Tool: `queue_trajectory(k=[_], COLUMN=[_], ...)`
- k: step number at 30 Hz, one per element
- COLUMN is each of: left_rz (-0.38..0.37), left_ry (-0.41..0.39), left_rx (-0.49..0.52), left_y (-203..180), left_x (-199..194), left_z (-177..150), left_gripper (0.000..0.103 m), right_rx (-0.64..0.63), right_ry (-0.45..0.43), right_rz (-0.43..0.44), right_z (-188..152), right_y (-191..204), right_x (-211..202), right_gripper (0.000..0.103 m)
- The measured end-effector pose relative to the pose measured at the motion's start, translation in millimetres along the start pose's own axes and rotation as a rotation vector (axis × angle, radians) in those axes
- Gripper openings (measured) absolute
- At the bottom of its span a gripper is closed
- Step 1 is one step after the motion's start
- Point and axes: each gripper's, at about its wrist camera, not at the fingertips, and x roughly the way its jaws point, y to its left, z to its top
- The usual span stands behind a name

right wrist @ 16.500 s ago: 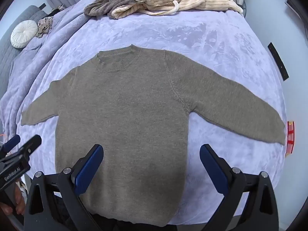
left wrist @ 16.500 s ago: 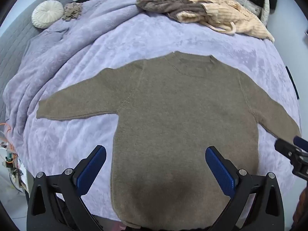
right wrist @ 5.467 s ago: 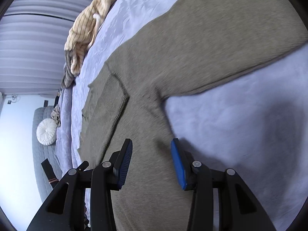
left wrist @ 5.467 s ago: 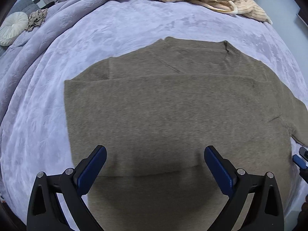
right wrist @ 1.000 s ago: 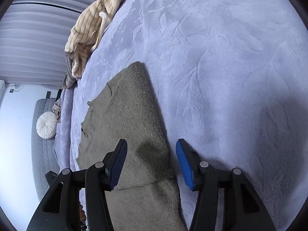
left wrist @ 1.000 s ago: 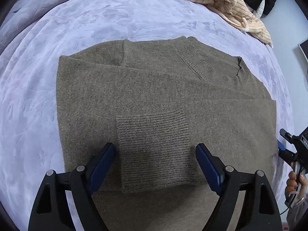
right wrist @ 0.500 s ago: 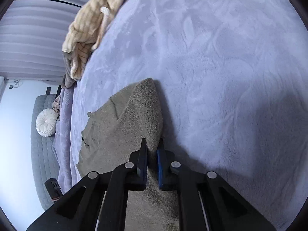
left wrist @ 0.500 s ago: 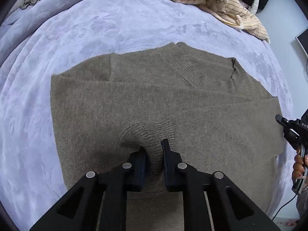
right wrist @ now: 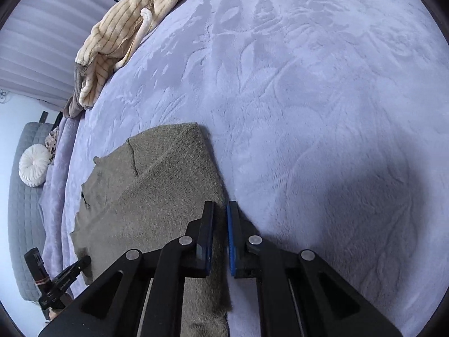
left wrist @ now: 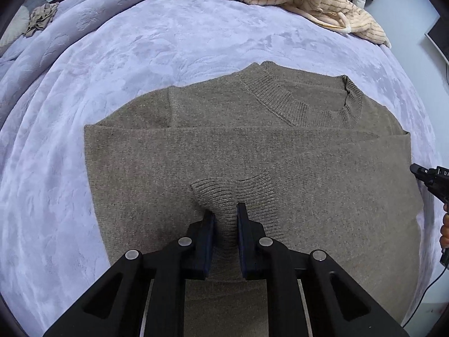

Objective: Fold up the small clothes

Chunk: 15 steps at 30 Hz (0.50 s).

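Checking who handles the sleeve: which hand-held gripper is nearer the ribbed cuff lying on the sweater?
Left. The left hand-held gripper is shut on the ribbed cuff itself; the right hand-held gripper pinches the sweater at its side edge, away from it.

A lavender embossed blanket (left wrist: 168, 45) is spread across the frame. A cream striped garment (left wrist: 322, 8) is heaped upper right; a round white cushion (right wrist: 33, 169) is seen far left.

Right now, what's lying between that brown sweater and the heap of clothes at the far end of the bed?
Nothing but bare lavender blanket separates the sweater from the heap of clothes, as the left wrist view shows.
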Motion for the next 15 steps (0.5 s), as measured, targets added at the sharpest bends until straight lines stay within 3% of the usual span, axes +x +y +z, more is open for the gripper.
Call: queue_trajectory(k=[7,11,13,15], left_rz=[0.036,0.126,0.143,0.148], left_ry=[-0.027,-0.035,-0.044,-0.032], left_rx=[0.027,0.027,-0.003,-0.035], left_y=[1,2,11,22], left_x=[-17,-22,-25,-27], left_z=[-6,-13,-16,-20], left_gripper=[0.017,0.04,0.061,0.061], right_rx=[-0.069,-0.063,-0.055,-0.057], right_ry=[-0.024,0.016,0.037,0.054], right_rz=[-0.028,0.009,0.026,0.031], right_z=[-42,-69,-79,-87], right_y=[20,29,33,39], right_x=[-39,-38,-35,-31], right_gripper=[0.012,0.012,0.012,0.012])
